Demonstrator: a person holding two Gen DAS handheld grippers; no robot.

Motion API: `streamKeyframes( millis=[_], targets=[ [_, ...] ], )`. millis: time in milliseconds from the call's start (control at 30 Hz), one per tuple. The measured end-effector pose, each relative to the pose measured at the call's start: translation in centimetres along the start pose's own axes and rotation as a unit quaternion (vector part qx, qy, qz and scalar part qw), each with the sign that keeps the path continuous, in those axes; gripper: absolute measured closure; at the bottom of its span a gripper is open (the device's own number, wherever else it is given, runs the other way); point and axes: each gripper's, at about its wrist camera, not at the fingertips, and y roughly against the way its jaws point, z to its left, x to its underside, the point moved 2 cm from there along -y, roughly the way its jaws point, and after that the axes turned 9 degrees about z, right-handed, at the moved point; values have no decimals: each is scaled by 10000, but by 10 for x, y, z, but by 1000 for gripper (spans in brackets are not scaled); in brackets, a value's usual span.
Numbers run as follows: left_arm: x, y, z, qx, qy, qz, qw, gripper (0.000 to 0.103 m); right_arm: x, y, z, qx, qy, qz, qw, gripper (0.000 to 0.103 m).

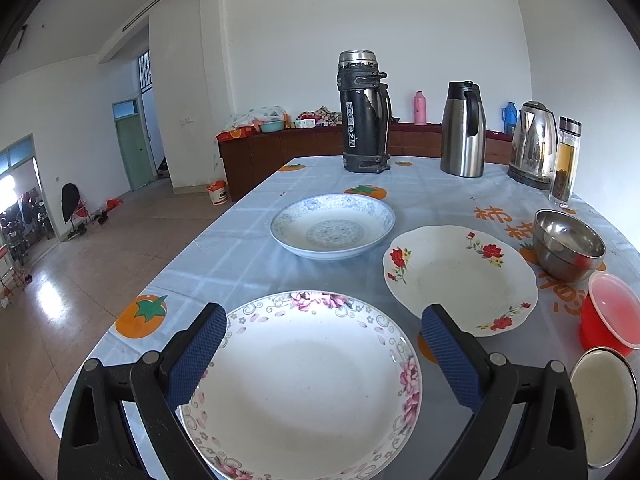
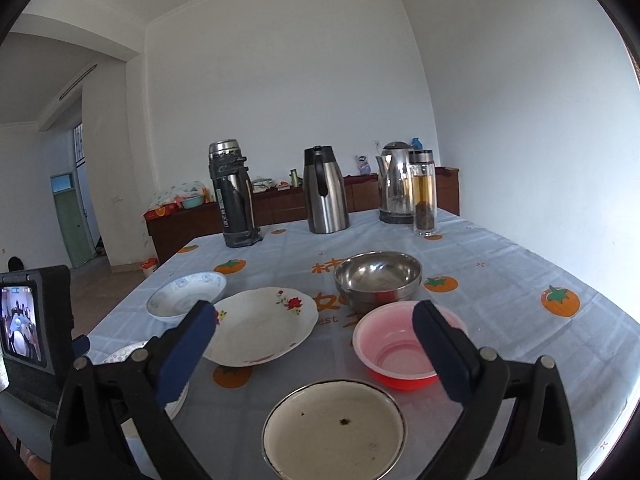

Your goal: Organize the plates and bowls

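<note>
Left wrist view: the left hand-held gripper (image 1: 322, 334) hangs wide open and empty over the pink plate (image 1: 304, 380) on the tabletop (image 1: 248, 240); nothing is stacked yet, so I'd say gathering is just starting.

Right wrist view: the right hand-held gripper (image 2: 316, 330) gapes empty, cream bowl (image 2: 334, 428) just below, red bowl (image 2: 400, 352) beside its right finger; next it needs to lower onto a rim.

A table (image 2: 500, 280) under a pale blue checked cloth with orange fruit prints carries everything. Along the far edge stand a black flask (image 2: 233, 196), a steel jug (image 2: 325, 192), a kettle (image 2: 396, 184) and a glass bottle (image 2: 424, 194). Nearer lie a blue-patterned plate (image 1: 332, 226), a red-flowered plate (image 1: 460, 278), a pink-flowered plate (image 1: 304, 384), a steel bowl (image 2: 378, 278), a red bowl (image 2: 400, 346) and a white enamel bowl (image 2: 334, 428).
</note>
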Motion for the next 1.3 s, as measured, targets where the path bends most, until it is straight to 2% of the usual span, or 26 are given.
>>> streamKeyframes(
  millis=[133, 500, 633, 833, 1000, 1200, 1300],
  targets=[
    [0, 0, 4, -18, 5, -7, 10000, 3, 3, -1, 4, -101, 26, 73, 9999, 11],
    [3, 1, 19, -29, 65, 18, 10000, 3, 4, -1, 14, -206, 122, 106, 9997, 11],
    [4, 0, 22, -41, 79, 44, 10000, 3, 6, -3, 18, -283, 153, 176, 9993, 16],
    [7, -1, 29, -123, 103, 47, 9999, 3, 8, -5, 21, -329, 192, 205, 9991, 17],
    [8, -1, 39, -173, 90, 36, 9998, 3, 12, -10, 28, -520, 255, 305, 9979, 17],
    [10, 1, 67, -73, 160, 120, 9998, 3, 18, -19, 41, -897, 384, 527, 9938, 17],
    [12, -1, 91, -176, 315, 186, 9992, 3, 22, -25, 47, -1035, 392, 642, 9918, 19]
  ],
)
